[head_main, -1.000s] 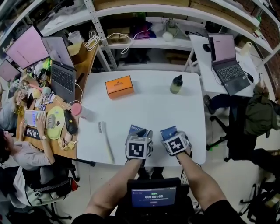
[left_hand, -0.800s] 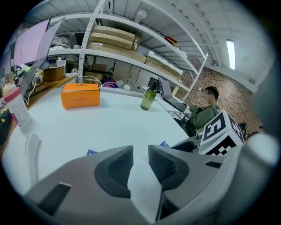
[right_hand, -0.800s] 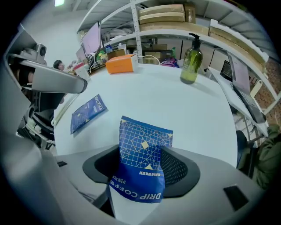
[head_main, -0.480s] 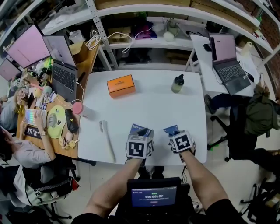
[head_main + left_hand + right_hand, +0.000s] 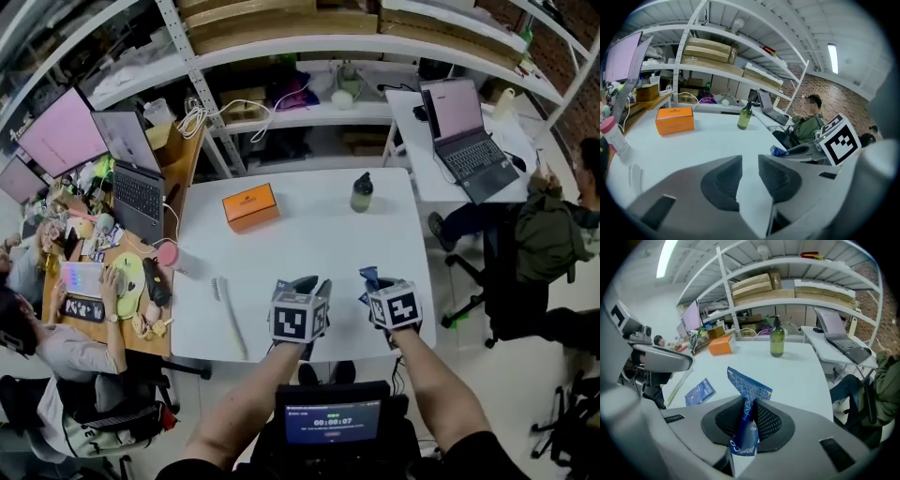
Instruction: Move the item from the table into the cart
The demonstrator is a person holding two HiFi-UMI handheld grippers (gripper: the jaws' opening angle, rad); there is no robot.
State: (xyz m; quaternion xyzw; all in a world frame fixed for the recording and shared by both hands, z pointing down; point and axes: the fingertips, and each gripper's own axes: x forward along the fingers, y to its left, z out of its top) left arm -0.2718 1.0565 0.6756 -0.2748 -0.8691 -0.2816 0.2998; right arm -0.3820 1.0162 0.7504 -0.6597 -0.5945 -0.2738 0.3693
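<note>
My right gripper (image 5: 369, 284) is shut on a blue foil packet (image 5: 745, 394). Its jaws have just been closing, and the packet now stands pinched between the pads, clear of the white table (image 5: 309, 234). The packet's tip (image 5: 367, 277) pokes out near the table's front edge. A second blue packet (image 5: 699, 392) lies flat on the table to the left. My left gripper (image 5: 304, 285) hovers just above that spot. In the left gripper view the left gripper (image 5: 750, 164) shows a narrow gap and nothing between the pads.
An orange box (image 5: 250, 206) and a green bottle (image 5: 361, 192) stand at the table's far side. A white brush (image 5: 228, 314) and a pink-capped bottle (image 5: 173, 255) lie at the left edge. A person sits at the cluttered desk (image 5: 103, 272) on the left. A small screen (image 5: 328, 422) sits below my arms.
The right jaws closed on the blue packet and lifted it off the table. Both grippers have risen a little; the left one stays without a hold.
</note>
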